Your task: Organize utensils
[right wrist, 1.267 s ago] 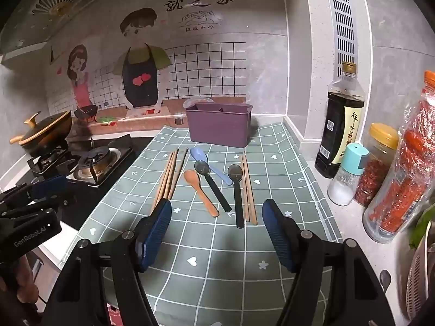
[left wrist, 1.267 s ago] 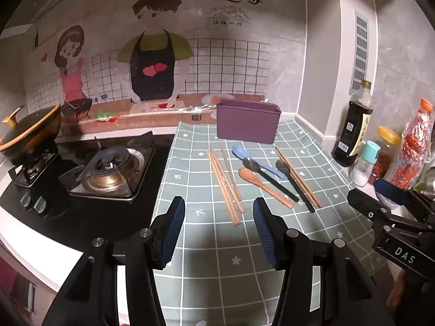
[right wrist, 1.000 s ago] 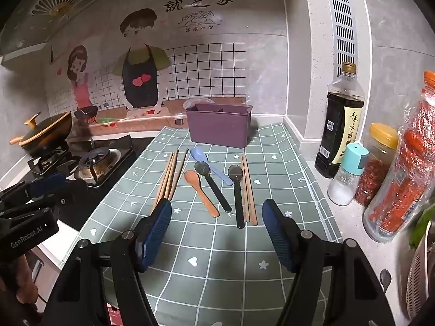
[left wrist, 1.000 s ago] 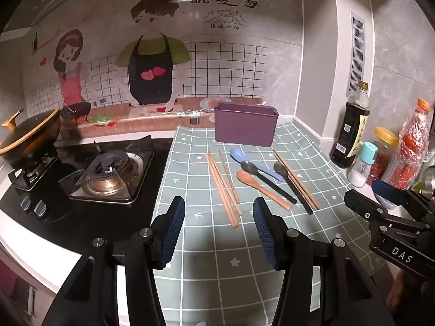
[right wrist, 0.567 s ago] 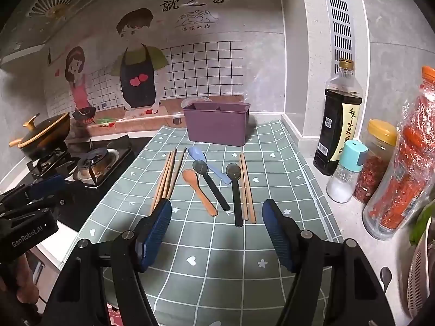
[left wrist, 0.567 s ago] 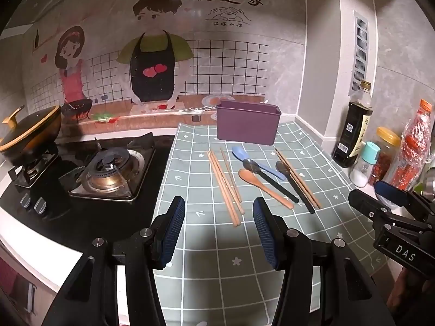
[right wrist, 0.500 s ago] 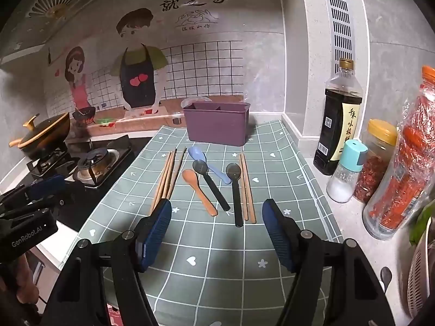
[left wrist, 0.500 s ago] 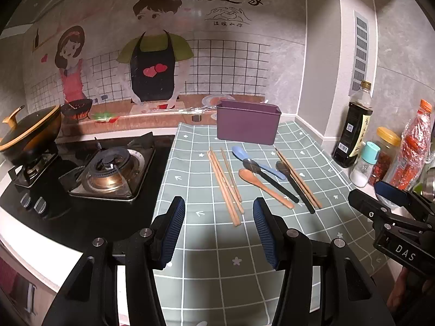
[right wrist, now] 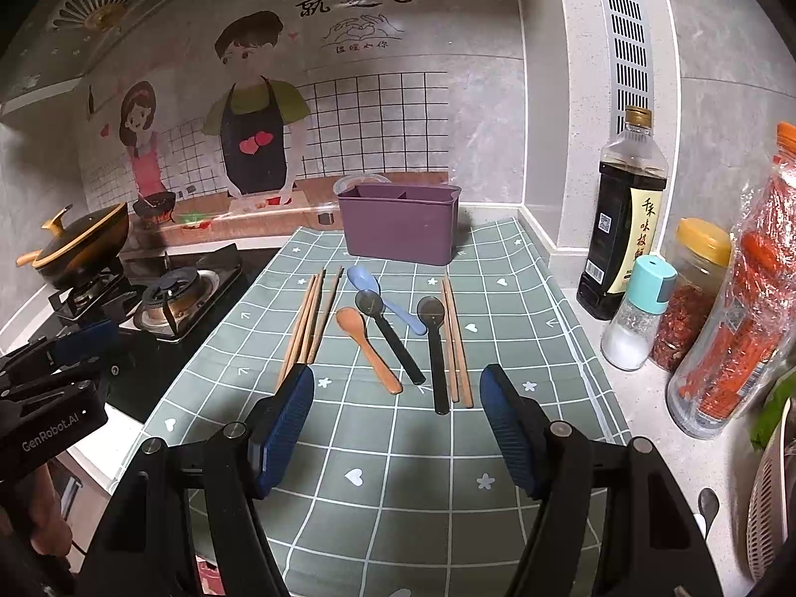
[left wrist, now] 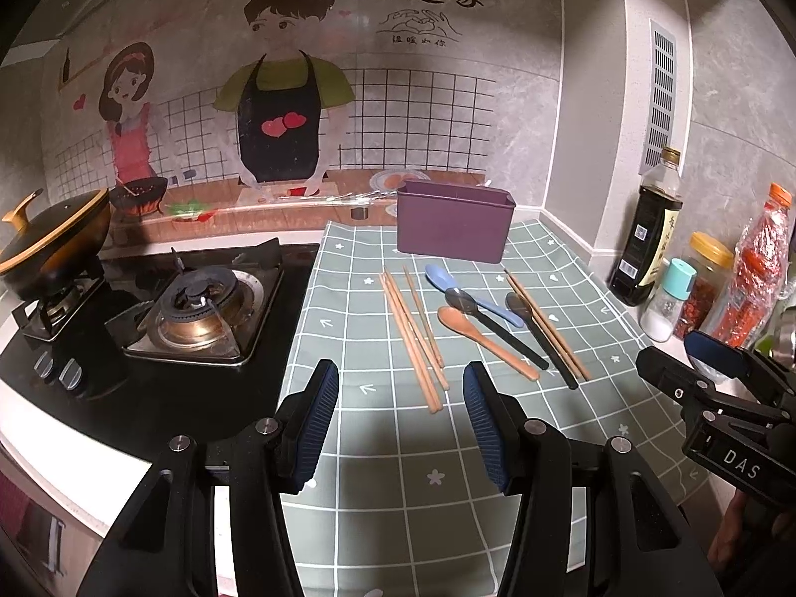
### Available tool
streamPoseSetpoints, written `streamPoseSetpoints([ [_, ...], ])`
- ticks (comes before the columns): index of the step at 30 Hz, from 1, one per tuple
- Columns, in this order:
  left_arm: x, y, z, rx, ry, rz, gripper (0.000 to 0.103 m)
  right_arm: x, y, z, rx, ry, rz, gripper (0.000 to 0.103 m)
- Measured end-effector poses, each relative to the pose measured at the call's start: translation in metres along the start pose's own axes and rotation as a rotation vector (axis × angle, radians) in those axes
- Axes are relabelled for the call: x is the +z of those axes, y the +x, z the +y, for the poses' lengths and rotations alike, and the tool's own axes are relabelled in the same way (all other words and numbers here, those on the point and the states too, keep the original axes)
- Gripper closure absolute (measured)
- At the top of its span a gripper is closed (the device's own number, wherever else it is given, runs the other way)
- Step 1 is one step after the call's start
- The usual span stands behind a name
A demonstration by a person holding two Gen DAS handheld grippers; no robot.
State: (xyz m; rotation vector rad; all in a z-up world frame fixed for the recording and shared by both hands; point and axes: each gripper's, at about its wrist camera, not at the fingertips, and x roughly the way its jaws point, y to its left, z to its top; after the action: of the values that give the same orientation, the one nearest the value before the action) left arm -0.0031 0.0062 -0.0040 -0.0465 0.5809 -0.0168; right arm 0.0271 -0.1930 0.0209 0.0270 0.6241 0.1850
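Two hand-held grippers are hovering above a checked mat (right wrist: 428,452) with every utensil lying loose and nothing yet in the purple caddy (right wrist: 400,229) standing at the mat's far edge. The left gripper (left wrist: 400,418) is waiting with its jaws spread wide and empty, and just ahead of its fingertips the left chopsticks (left wrist: 413,338) are lying with their near ends almost between the pads, long axis running away from the gripper toward the caddy and leaning slightly left. Ahead and to its right the orange spoon (left wrist: 485,338), the blue spoon (left wrist: 470,293) and two black spoons (left wrist: 540,338) are fanning out with bowls pointing away and handles toward the grippers. The right gripper (right wrist: 395,418) is likewise gaping open and holding nothing; from its view the left chopsticks (right wrist: 311,323) are ending beside its left pad, the orange spoon (right wrist: 368,348) and the black spoons (right wrist: 435,353) are lying straight ahead between its fingers, and the right chopsticks (right wrist: 455,343) are sitting just inside its right pad. Judging by this layout, the left gripper is nearer the left bundle and the right gripper nearer the right pair, and each would be closing across the sticks' width, since their length is lining up with the fingers.
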Motion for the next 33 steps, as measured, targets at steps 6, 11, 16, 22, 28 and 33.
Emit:
streamPoseSetpoints([
  [6,-0.0022,0.0010,-0.0005,0.000,-0.001,0.004,0.050,0.0005,0.0012,0.0000,-0.003,0.004,0.004,0.036],
  [11,-0.0047,0.0021,-0.0009,0.000,-0.005,0.004,0.050,0.0000,0.0012,0.0002,-0.004,0.001,0.002,0.036],
  [16,-0.0045,0.0021,0.0008,-0.001,-0.011,0.007,0.050,0.0009,0.0024,0.0001,-0.002,-0.001,0.002,0.036],
  [22,-0.0022,0.0017,0.0028,-0.003,-0.013,0.011,0.050,0.0013,0.0025,0.0018,-0.004,-0.003,0.002,0.036],
  [28,-0.0027,0.0015,0.0034,-0.003,-0.014,0.011,0.050,0.0017,0.0027,0.0017,-0.005,-0.004,0.002,0.036],
  [33,-0.0028,0.0001,0.0058,-0.021,-0.025,0.010,0.050,0.0018,0.0011,0.0025,-0.009,-0.006,-0.003,0.036],
])
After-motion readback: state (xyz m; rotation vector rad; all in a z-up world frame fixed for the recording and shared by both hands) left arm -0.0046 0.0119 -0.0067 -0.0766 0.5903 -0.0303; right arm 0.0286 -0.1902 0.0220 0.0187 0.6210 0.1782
